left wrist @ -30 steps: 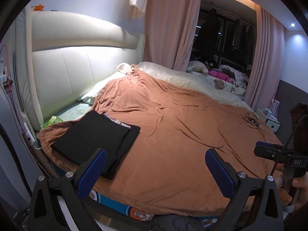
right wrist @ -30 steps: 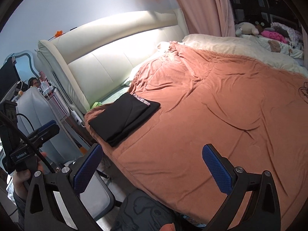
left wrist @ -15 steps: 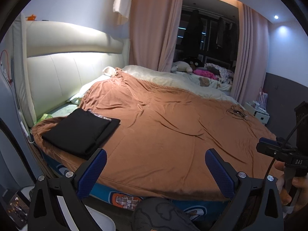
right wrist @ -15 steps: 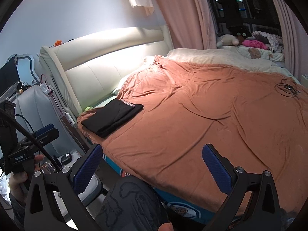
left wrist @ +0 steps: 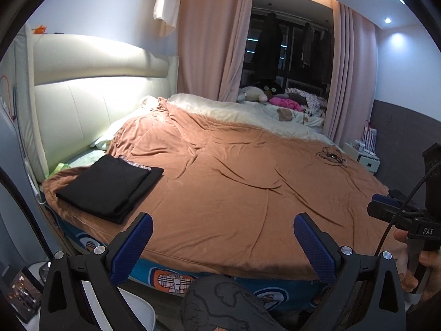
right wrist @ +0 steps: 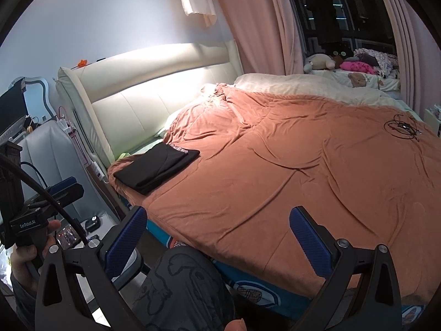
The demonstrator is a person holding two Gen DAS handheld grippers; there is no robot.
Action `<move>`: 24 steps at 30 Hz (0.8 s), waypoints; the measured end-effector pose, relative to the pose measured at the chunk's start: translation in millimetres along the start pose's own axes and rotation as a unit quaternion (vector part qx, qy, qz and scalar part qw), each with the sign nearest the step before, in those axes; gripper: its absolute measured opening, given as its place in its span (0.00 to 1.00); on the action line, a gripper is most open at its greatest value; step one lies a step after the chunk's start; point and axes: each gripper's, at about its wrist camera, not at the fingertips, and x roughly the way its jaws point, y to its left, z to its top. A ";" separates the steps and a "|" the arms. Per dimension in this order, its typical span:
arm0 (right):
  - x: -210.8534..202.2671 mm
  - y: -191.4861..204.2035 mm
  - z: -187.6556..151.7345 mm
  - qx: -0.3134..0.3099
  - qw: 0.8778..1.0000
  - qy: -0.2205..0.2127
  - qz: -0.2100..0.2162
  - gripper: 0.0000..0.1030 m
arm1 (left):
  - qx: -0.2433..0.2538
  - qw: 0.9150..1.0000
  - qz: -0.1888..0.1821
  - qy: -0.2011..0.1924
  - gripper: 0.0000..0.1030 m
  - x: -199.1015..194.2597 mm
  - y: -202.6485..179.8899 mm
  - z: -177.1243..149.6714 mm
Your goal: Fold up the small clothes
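Rust-brown quilted bedspread (left wrist: 234,182) carries a folded black garment stack (left wrist: 110,184) near its cream padded headboard (left wrist: 91,93); left gripper (left wrist: 220,241) and right gripper (right wrist: 217,234) fingers spread wide, empty.

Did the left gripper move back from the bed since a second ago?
Yes. The left gripper pulled back and away from the bed: the black clothes and headboard look farther off, and the bed's front edge now shows.
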 end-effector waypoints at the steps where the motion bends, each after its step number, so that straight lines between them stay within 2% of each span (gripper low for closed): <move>1: 0.0 1.0 0.0 0.000 1.000 0.000 0.000 1.00 | -0.001 1.000 0.001 -0.001 1.00 -1.2 0.1 -0.6; 24: -4.2 3.0 -7.0 0.015 1.000 -0.011 -0.001 1.00 | 0.011 1.000 -0.003 -0.005 1.00 -14.9 -8.5 -1.6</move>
